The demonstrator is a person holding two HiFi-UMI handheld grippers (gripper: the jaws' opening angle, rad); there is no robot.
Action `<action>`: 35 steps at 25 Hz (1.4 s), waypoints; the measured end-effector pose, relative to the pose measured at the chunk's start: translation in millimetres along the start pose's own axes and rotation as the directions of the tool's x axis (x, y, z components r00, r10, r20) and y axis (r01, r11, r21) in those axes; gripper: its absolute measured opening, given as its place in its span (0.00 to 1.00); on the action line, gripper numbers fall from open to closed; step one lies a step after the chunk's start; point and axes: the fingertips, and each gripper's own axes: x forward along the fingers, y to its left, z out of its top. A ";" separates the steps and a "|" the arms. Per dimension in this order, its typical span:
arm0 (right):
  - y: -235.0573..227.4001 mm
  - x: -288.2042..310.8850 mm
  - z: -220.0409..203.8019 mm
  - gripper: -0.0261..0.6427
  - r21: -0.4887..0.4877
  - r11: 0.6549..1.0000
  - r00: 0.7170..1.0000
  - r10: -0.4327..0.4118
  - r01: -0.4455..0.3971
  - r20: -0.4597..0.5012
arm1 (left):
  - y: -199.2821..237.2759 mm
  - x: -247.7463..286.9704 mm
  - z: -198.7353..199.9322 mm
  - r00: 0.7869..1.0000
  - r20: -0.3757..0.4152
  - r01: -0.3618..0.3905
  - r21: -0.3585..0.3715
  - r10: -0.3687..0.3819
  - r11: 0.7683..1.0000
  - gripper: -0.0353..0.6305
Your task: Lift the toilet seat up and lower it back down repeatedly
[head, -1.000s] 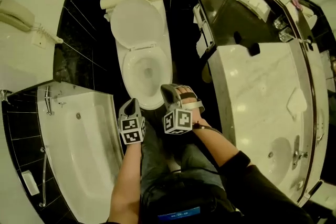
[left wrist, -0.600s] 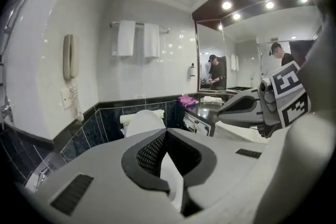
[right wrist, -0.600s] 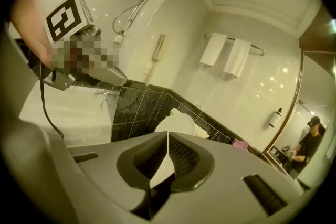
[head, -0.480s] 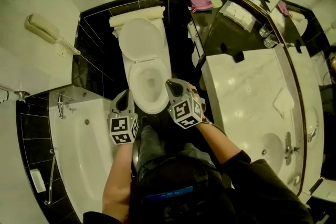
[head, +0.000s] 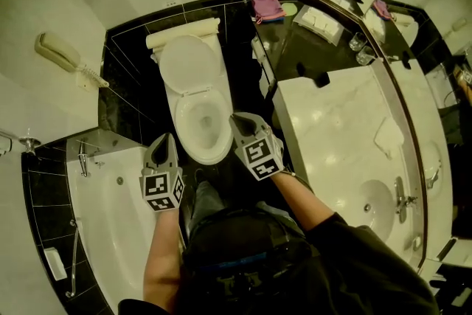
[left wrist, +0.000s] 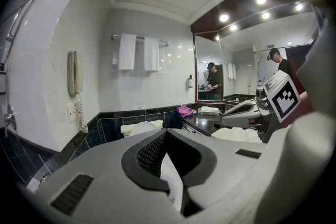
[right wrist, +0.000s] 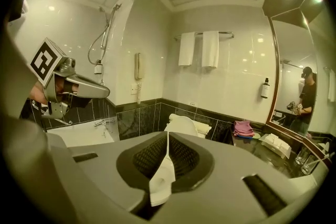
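A white oval toilet seat cover [head: 190, 66] stands raised, leaning back towards the cistern of a white porcelain toilet [head: 205, 156] set against a black tiled wall. I cannot tell whether the seat ring is folded up with it or lies flat on the bowl, which is open to view. A rolled white towel [head: 183, 33] lies across the top of the cistern.

My left claw [head: 163, 139] hangs just outside the bowl's front left edge and my right claw [head: 239, 119] just beside its right edge. Neither touches the toilet. In each claw's own view the two grey jaws are pressed together at the tips with nothing between them, and the toilet sits small and low beyond them.

To my left is a white bathtub [head: 110, 232]. To my right is a pale marble vanity top [head: 332, 136] with a sunken basin. A cream wall telephone [head: 59, 52] hangs on the left wall, and a folded pink cloth [head: 265, 6] rests on a dark counter near the mirror.

My judgement: the cover is at the top of a cycle and I have no hold on it. Lowering it again means reaching forward and taking its edge. How many lifts are done cannot be read from here
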 end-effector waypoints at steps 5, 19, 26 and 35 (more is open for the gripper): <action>-1.1 -2.2 -8.7 0.08 -0.005 1.000 1.000 -0.002 0.002 -0.012 | -4.9 0.5 -5.6 1.000 0.013 0.004 -0.037 -0.004 0.999 0.03; -2.3 21.1 -66.4 0.12 0.184 0.983 0.997 0.004 0.011 -0.080 | -10.3 12.5 -38.7 0.999 -0.029 0.037 0.024 -0.036 0.999 0.04; -10.8 57.1 -163.1 0.25 0.615 0.788 0.989 0.068 0.029 -0.134 | -12.5 40.9 -85.1 0.992 -0.092 0.096 0.102 -0.087 0.990 0.04; 0.7 121.8 -312.6 0.39 0.830 0.550 0.967 0.150 0.092 -0.206 | -25.0 102.8 -184.7 0.978 -0.145 0.166 0.115 -0.149 0.979 0.04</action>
